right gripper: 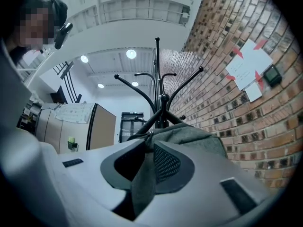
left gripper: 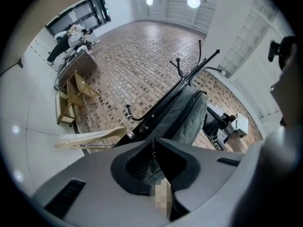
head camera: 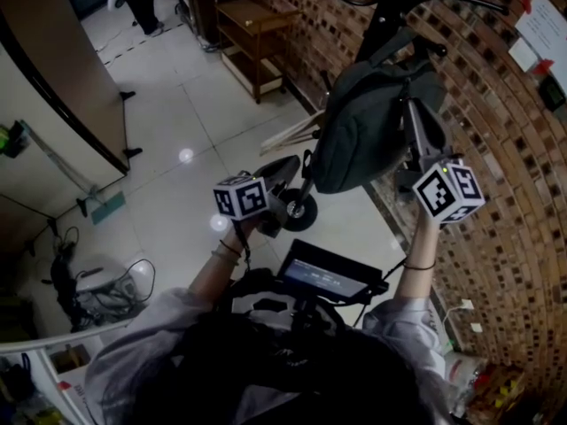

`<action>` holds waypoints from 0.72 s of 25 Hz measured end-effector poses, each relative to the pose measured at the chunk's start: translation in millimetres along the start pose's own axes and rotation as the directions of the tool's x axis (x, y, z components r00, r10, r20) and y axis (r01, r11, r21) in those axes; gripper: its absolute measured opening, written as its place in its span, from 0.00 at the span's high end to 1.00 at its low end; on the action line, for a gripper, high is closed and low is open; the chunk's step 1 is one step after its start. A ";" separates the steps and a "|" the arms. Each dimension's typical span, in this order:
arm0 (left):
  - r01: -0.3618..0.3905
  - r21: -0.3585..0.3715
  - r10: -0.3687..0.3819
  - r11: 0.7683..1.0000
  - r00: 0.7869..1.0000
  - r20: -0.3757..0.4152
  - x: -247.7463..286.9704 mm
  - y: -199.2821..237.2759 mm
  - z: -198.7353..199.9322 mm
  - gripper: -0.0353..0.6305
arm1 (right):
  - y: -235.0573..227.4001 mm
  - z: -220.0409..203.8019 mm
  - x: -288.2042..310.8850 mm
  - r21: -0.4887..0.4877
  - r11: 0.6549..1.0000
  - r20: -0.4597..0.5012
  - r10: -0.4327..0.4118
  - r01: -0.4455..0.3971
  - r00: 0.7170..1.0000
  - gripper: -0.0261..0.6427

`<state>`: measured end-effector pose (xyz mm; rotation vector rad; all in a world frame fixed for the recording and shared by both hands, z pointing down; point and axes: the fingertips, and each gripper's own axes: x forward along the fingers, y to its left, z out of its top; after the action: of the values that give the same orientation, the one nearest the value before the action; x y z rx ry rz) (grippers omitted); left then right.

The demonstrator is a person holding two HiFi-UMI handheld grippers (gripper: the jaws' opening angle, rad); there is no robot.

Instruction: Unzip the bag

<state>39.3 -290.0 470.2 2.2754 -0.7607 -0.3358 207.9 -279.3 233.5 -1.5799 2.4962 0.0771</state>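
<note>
The bag (head camera: 363, 127) is a grey-green fabric pack hanging from a black coat rack (head camera: 390, 7) close against the brick wall (head camera: 496, 149). Its rounded body sags below the hooks and its dark straps trail down the right side. In the left gripper view we see its long edge running up along the rack's pole.

Our left gripper (head camera: 292, 206) sits at the bag's lower left corner with its jaws brought together on a thin dark piece of the bag. We cannot make out whether that piece is the zipper pull. Our right gripper (head camera: 416, 171) is at the bag's right side, clamped on a grey strap (right gripper: 142, 183) that runs down between its pads.

For room to move, the wall stands just behind and to the right of the bag, and the rack's curved arms spread above it. To the left the tiled floor (head camera: 177, 113) lies open. Its nearest edges are pale wooden slats (head camera: 292, 131) leaning low by the rack's foot and, further along the wall, a small wooden shelf stand (head camera: 257, 42). A person stands well apart at the far end of the floor.
</note>
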 end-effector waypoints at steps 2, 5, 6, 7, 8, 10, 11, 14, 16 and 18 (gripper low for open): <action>-0.008 0.012 0.008 1.000 1.000 0.016 -3.4 -1.8 9.0 0.91 | 3.9 -9.4 -7.0 0.003 1.000 -0.006 0.002 -0.002 1.000 0.88; -0.008 0.021 0.007 1.000 0.999 0.050 -6.5 -7.1 22.4 0.91 | 6.9 -29.0 -20.0 0.018 1.000 -0.034 -0.017 0.018 0.999 0.89; -0.009 0.024 0.008 1.000 0.998 0.060 -7.0 -9.0 25.9 0.91 | 7.9 -35.6 -24.4 0.021 0.999 -0.040 -0.024 0.025 0.999 0.91; -0.010 0.028 0.008 1.000 0.998 0.067 -7.3 -11.0 28.8 0.91 | 8.6 -42.0 -28.8 0.026 0.999 -0.042 -0.032 0.033 0.999 0.91; -0.011 0.033 0.008 0.999 0.997 0.073 -7.7 -13.2 31.0 0.91 | 9.0 -48.3 -33.5 0.037 0.998 -0.042 -0.042 0.043 0.998 0.92; -0.012 0.048 0.008 0.999 0.997 0.080 -8.3 -18.1 33.9 0.91 | 9.2 -60.5 -42.9 0.067 0.995 -0.040 -0.064 0.067 0.997 0.95; -0.013 0.060 0.008 0.998 0.997 0.080 -8.6 -20.5 34.7 0.91 | 9.6 -66.5 -47.3 0.082 0.994 -0.040 -0.074 0.077 0.996 0.96; -0.024 0.097 0.016 0.995 0.996 0.083 -8.7 -25.9 36.0 0.91 | 12.3 -86.3 -58.1 0.109 0.989 -0.058 -0.095 0.101 0.994 0.96; -0.034 0.117 0.024 0.993 0.996 0.085 -7.0 -27.3 36.7 0.91 | 15.5 -99.9 -62.9 0.122 0.985 -0.075 -0.110 0.119 0.991 0.97; -0.037 0.131 0.026 0.991 0.996 0.080 -3.5 -28.8 36.8 0.91 | 18.8 -113.8 -66.6 0.127 0.981 -0.103 -0.133 0.146 0.986 0.97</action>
<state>32.8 -291.1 423.8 2.3829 -0.8812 -0.3707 204.0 -228.1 356.5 -1.7331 2.3926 -0.1845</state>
